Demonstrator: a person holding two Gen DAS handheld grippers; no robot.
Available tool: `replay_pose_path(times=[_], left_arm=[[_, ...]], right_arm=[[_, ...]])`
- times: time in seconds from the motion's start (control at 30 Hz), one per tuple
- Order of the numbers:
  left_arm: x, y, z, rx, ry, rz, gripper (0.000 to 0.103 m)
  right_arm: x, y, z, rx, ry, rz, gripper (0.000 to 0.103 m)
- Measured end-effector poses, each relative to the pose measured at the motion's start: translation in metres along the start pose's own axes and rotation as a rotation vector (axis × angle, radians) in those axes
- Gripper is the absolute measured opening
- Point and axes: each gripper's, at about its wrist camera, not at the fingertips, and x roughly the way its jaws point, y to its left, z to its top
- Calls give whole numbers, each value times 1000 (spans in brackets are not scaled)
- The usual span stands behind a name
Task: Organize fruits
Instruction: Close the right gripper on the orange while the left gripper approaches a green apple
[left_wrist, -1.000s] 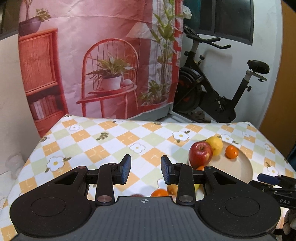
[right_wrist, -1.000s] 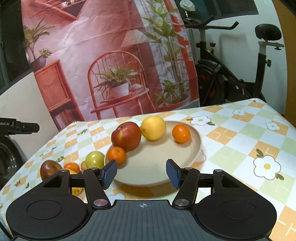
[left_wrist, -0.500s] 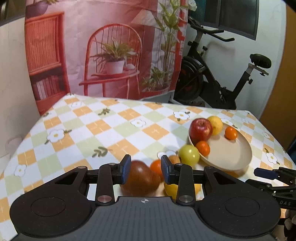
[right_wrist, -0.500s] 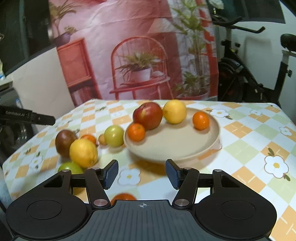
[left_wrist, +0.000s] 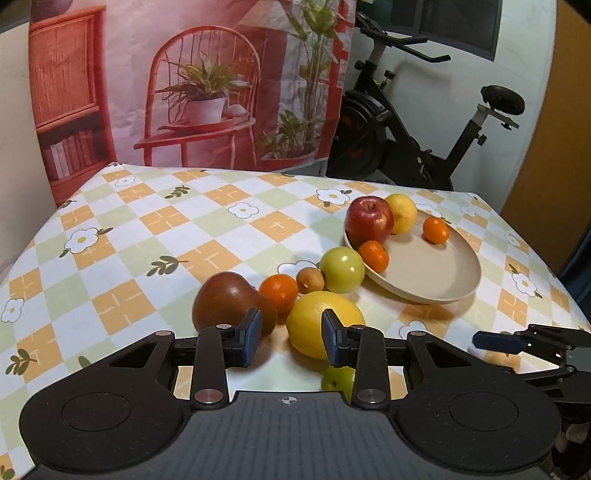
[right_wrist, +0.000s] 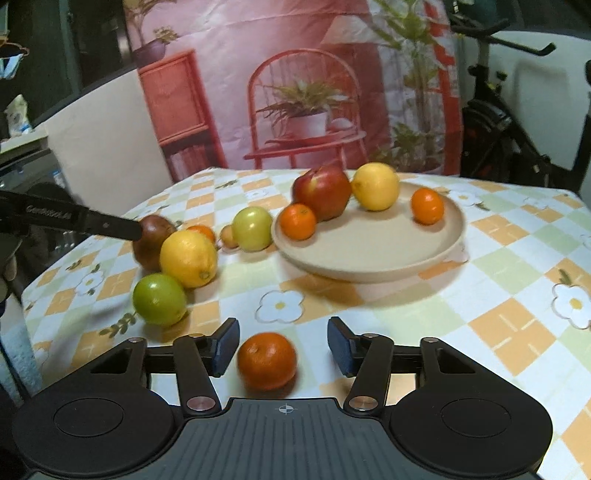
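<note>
A beige plate (left_wrist: 436, 273) holds a red apple (left_wrist: 368, 220), a yellow lemon (left_wrist: 403, 213) and two small oranges (left_wrist: 436, 230). Loose on the cloth beside it lie a green apple (left_wrist: 342, 269), a small brown fruit (left_wrist: 310, 280), an orange (left_wrist: 279, 291), a dark brown fruit (left_wrist: 229, 302), a large lemon (left_wrist: 317, 325) and a lime (right_wrist: 159, 300). My left gripper (left_wrist: 291, 341) is open and empty, between the dark fruit and the large lemon. My right gripper (right_wrist: 282, 345) is open, with a loose orange (right_wrist: 266, 360) between its fingers; contact is not visible.
The table carries a checked flower cloth (left_wrist: 155, 229). A printed backdrop (left_wrist: 207, 81) hangs behind the far edge, with an exercise bike (left_wrist: 424, 122) at the back right. The table's right edge (right_wrist: 576, 192) is near the plate. The left gripper also shows in the right wrist view (right_wrist: 74, 221).
Both grippers have drawn back towards the near edge, so more loose fruit shows. The orange now lies between my right fingers. Both stayed open.
</note>
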Motion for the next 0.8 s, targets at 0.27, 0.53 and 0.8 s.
replay_pose_path(times=[0.27,0.53,0.8], left_arm=[[4,-7,-4,20,24,-18,38],[6,-10,-5,26,38,-37,39],[9,-17,-8,41,65,-84,45]], right_arm=[[2,3,-4,-51,38,32,40],[5,1,-5,-47,41,40,39],[5,0,-6,-47,38,48,39]])
